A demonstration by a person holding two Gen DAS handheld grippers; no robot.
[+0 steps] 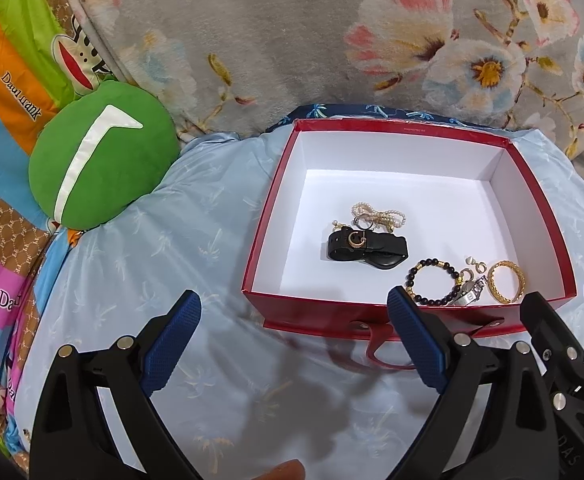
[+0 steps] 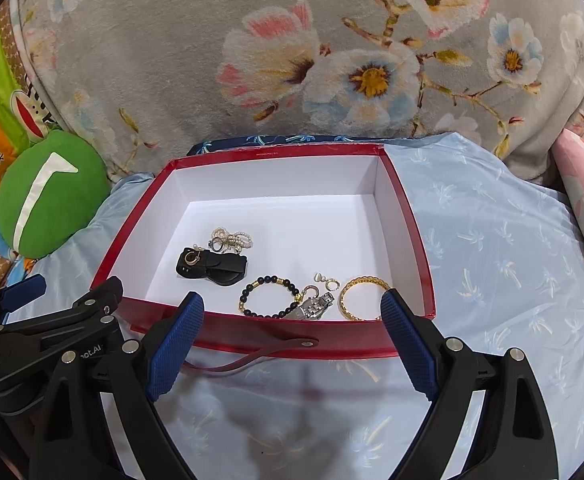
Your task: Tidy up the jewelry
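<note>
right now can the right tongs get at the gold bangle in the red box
Probably yes. The right tongs are open, just short of the red box, and the gold bangle lies uncovered behind the low front wall. They would have to come in over that wall.

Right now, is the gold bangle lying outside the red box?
No, the gold bangle lies inside the red box, on its white floor near the front wall.

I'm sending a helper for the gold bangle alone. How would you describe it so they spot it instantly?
Find the red box on the blue sheet. Along its near wall, the gold bangle lies furthest right, beside the silver watch. It alone is a solid, all-gold hoop; the bracelet left of the watch has black beads.
</note>
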